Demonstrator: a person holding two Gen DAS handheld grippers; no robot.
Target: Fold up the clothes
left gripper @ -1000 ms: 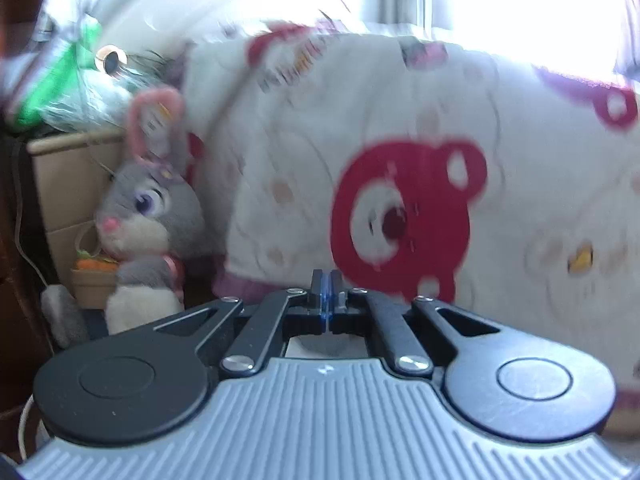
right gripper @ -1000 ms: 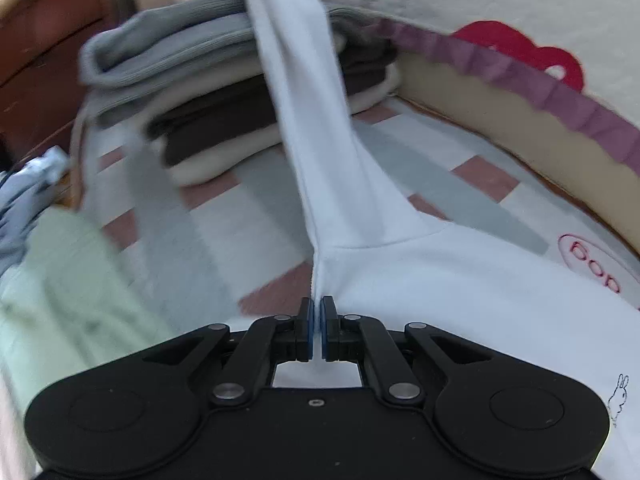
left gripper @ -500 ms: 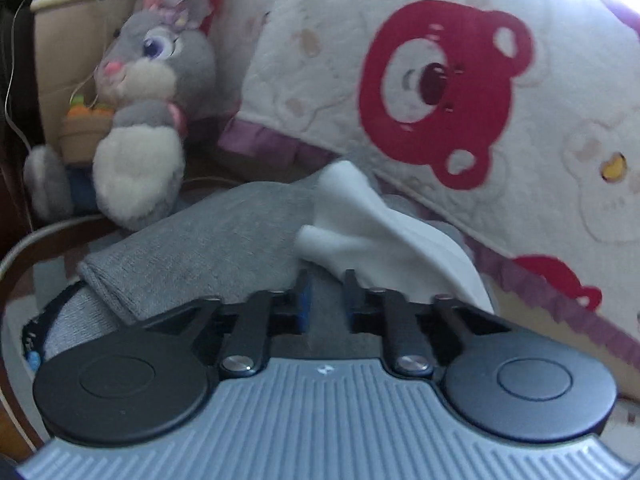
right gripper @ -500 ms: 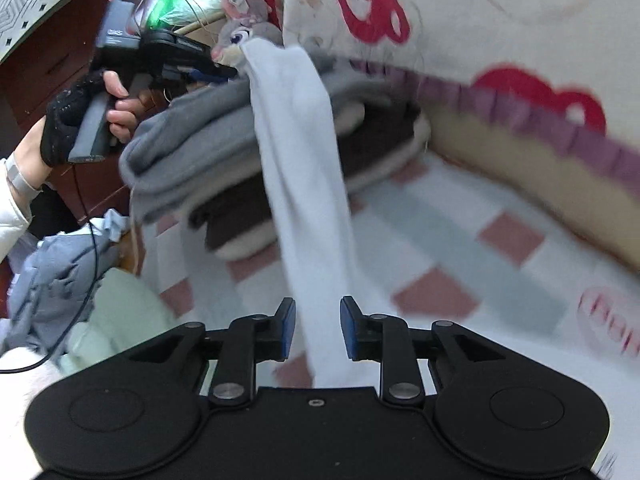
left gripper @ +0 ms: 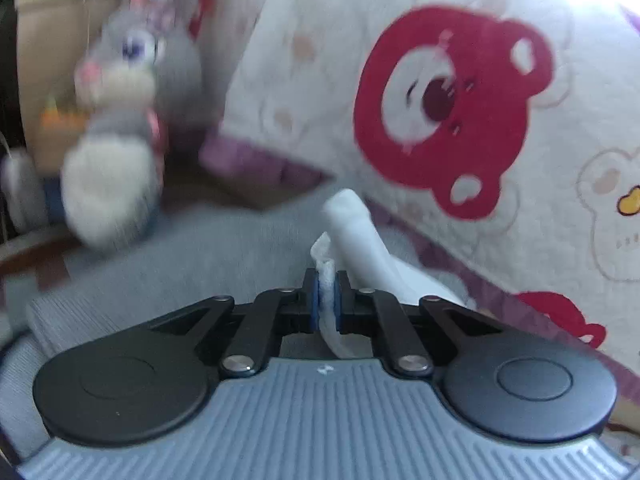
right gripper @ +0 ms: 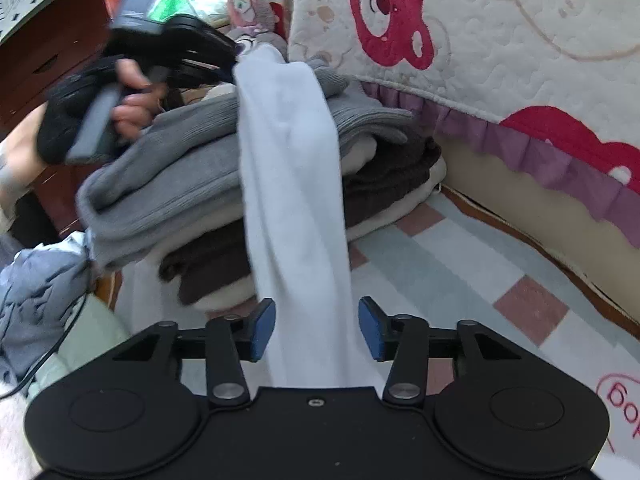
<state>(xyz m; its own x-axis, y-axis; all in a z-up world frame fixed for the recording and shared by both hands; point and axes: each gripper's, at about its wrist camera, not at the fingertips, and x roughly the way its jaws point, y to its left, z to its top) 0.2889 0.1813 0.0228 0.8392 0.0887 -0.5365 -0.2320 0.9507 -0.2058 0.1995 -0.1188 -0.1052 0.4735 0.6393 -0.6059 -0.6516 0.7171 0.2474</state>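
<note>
A white garment's long sleeve (right gripper: 292, 160) runs from the bed up over a stack of folded clothes, topped by a grey knit sweater (right gripper: 180, 160). My left gripper (left gripper: 327, 292) sits low over the grey sweater (left gripper: 180, 256), its jaws closing, with the pads pinching the white sleeve's end (left gripper: 360, 232). In the right wrist view the left gripper (right gripper: 234, 60) is seen in a gloved hand at the stack's top. My right gripper (right gripper: 316, 326) is opening; the sleeve passes between its blue pads (right gripper: 262, 330) without touching them.
A bear-print quilt (right gripper: 500, 32) with a purple frill walls the far side. A plush rabbit (left gripper: 120, 120) and a cardboard box (left gripper: 36, 60) stand behind the stack. The checked sheet (right gripper: 460, 272) lies to the right, a heap of blue-grey clothes (right gripper: 36, 292) to the left.
The left gripper dropped onto the stack, opened, then shut on the white sleeve's end. The right gripper let go of the white garment, spread its jaws and drew back.
</note>
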